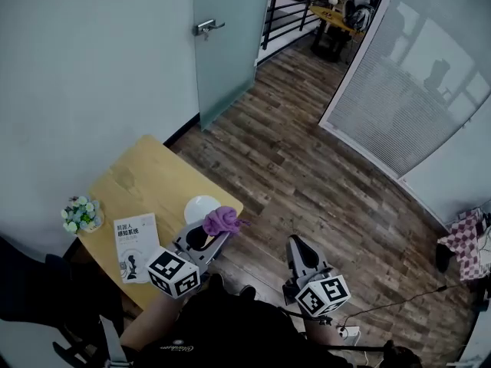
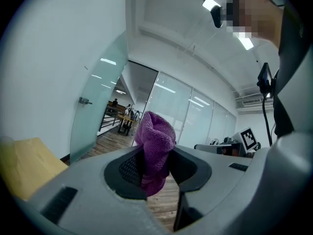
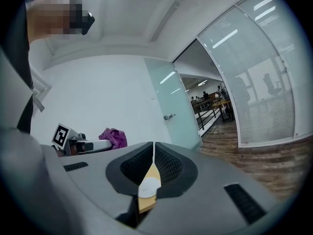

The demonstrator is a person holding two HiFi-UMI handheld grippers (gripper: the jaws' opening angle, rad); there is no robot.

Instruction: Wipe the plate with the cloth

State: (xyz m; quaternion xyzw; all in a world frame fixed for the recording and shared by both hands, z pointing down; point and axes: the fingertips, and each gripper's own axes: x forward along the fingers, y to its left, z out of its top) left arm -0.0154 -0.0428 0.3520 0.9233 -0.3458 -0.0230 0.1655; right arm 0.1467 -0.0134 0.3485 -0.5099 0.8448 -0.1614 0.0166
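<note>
A white plate (image 1: 199, 205) lies near the right edge of the small wooden table (image 1: 146, 179). My left gripper (image 1: 215, 234) is shut on a bunched purple cloth (image 1: 223, 221), held above the table's edge just right of the plate. In the left gripper view the cloth (image 2: 155, 148) stands up between the jaws. The right gripper view shows the same cloth (image 3: 113, 137) off to its left. My right gripper (image 1: 295, 245) hangs over the floor to the right of the table, shut and holding nothing; its jaws (image 3: 152, 153) meet at the tips.
A book (image 1: 136, 245) lies at the table's near side and a small pot of flowers (image 1: 80, 214) stands at its left end. Behind the table are a pale wall and a glass door (image 1: 222, 37). Wooden floor (image 1: 322, 175) spreads to the right.
</note>
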